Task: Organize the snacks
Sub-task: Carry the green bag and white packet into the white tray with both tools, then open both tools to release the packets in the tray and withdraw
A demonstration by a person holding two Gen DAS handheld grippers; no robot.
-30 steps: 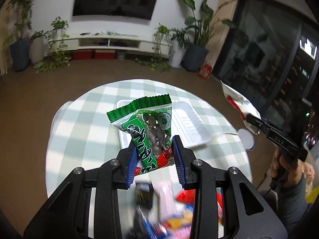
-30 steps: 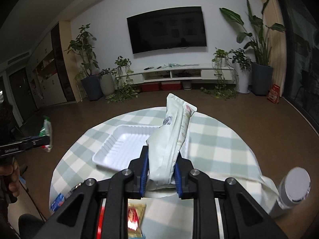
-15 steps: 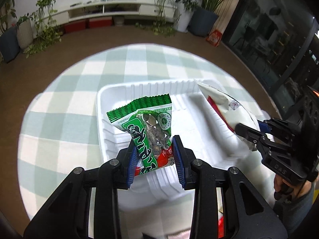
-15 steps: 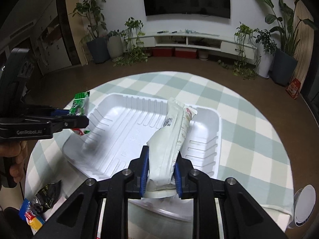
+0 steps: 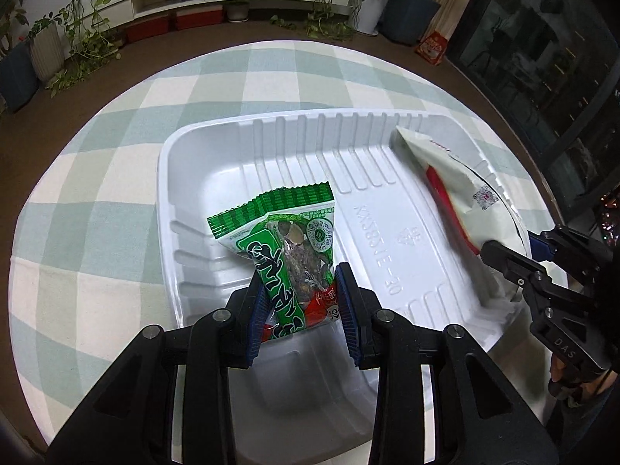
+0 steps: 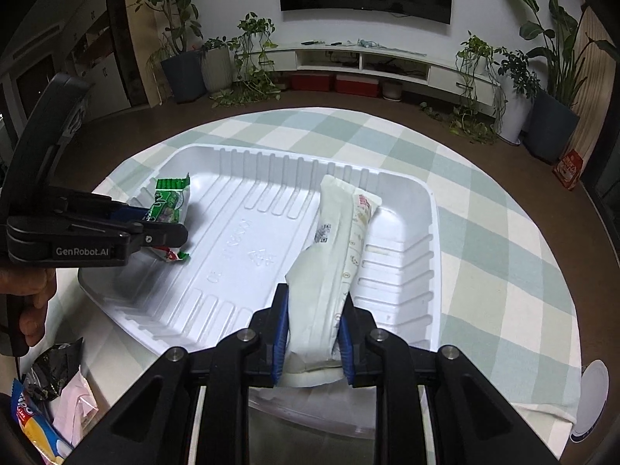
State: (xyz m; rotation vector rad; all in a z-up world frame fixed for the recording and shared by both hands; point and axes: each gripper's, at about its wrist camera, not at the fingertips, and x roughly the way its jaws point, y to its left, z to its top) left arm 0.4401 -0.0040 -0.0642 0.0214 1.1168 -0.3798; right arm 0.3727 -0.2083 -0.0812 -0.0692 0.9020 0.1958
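Observation:
A white ribbed plastic tray (image 5: 379,209) (image 6: 240,217) sits on the round checked table. My left gripper (image 5: 300,302) is shut on a green snack packet (image 5: 286,248) and holds it low over the tray's left end; it also shows in the right wrist view (image 6: 168,205). My right gripper (image 6: 312,333) is shut on a long cream-white packet (image 6: 333,248) whose far end lies inside the tray's right side; the packet also shows in the left wrist view (image 5: 457,190).
The green-and-white checked cloth (image 5: 97,178) covers the table. Several loose snack packets (image 6: 50,407) lie at the near left table edge. A white round lid (image 6: 591,399) sits off the near right edge. Plants and a TV shelf stand beyond.
Both grippers have moved forward and down over the tray with their packets. The cream packet's tip now rests in the tray, and the green packet hangs close to its floor.

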